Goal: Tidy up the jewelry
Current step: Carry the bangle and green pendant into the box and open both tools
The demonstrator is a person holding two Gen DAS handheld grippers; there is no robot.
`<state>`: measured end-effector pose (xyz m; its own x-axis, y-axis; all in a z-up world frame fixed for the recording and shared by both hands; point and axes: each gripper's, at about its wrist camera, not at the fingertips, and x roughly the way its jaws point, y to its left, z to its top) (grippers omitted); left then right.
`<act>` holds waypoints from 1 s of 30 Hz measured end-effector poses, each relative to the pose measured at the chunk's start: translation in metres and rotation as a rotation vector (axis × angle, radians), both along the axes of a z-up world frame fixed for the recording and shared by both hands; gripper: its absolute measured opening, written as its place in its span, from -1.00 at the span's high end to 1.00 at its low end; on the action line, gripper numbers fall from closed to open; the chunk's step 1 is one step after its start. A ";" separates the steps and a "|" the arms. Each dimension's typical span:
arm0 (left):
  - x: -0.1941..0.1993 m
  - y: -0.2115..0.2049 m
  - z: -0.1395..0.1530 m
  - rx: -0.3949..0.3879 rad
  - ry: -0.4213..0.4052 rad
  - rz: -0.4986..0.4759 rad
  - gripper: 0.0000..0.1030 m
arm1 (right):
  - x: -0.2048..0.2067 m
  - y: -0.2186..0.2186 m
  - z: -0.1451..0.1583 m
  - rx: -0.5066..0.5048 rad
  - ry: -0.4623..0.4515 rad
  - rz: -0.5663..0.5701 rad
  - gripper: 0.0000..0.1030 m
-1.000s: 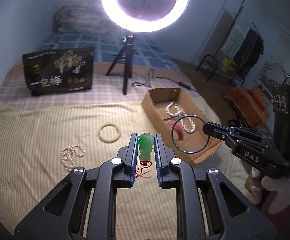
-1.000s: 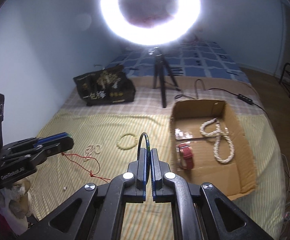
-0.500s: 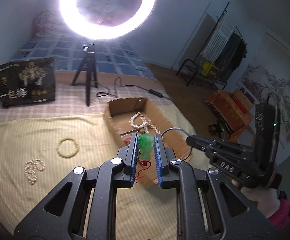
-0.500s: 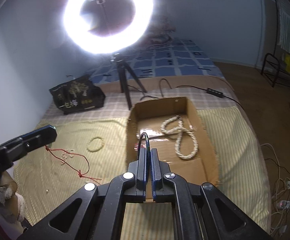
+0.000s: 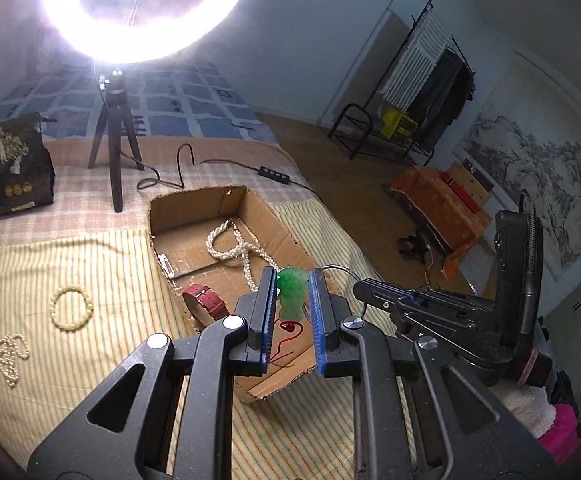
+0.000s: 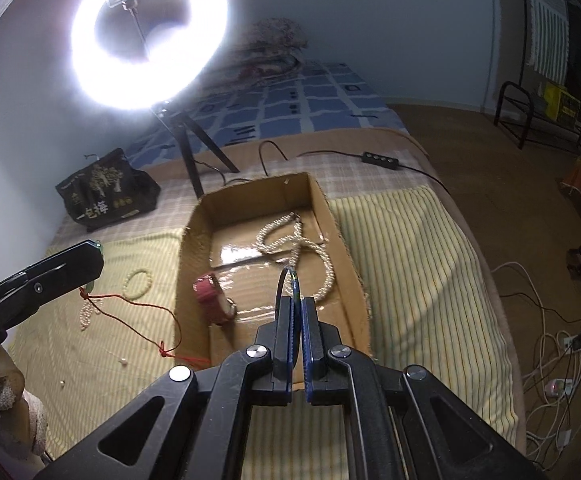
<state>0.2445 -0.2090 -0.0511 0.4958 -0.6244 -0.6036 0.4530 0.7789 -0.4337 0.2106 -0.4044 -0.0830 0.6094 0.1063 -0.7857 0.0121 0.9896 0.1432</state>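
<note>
My left gripper (image 5: pixel 292 284) is shut on a green jade pendant (image 5: pixel 291 291) whose red cord (image 6: pixel 138 304) hangs down; it hovers over the near end of the cardboard box (image 5: pixel 162 208). My right gripper (image 6: pixel 296 304) is shut on a thin dark bangle (image 6: pixel 286 280), held edge-on above the box (image 6: pixel 346 256). In the box lie a white pearl necklace (image 6: pixel 302 248) and a red watch (image 6: pixel 210 296). On the striped cloth to the left lie a cream bead bracelet (image 5: pixel 70 308) and a small pearl string (image 5: pixel 10 356).
A ring light on a tripod (image 5: pixel 116 152) stands behind the box. A black printed bag (image 5: pixel 6 168) sits at the back left. A cable with a switch (image 5: pixel 274 174) runs across the bed. The floor to the right holds a clothes rack (image 5: pixel 422 92) and cables (image 6: pixel 550 320).
Both grippers have moved right and forward toward the box, each still holding its piece. The box now sits directly under both of them.
</note>
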 end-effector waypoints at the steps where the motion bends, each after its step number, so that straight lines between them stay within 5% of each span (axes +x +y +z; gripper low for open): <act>1: 0.002 -0.002 -0.003 0.003 0.004 0.002 0.72 | 0.001 -0.002 -0.002 -0.002 0.005 -0.002 0.99; 26: 0.011 -0.034 -0.074 0.202 0.089 -0.028 0.72 | 0.017 -0.015 -0.036 -0.025 0.082 -0.027 0.96; 28: 0.012 -0.034 -0.073 0.202 0.087 -0.024 0.72 | 0.016 -0.014 -0.035 -0.025 0.078 -0.026 0.63; 30: 0.013 -0.032 -0.073 0.210 0.096 -0.016 0.53 | 0.016 -0.014 -0.033 -0.021 0.069 -0.030 0.55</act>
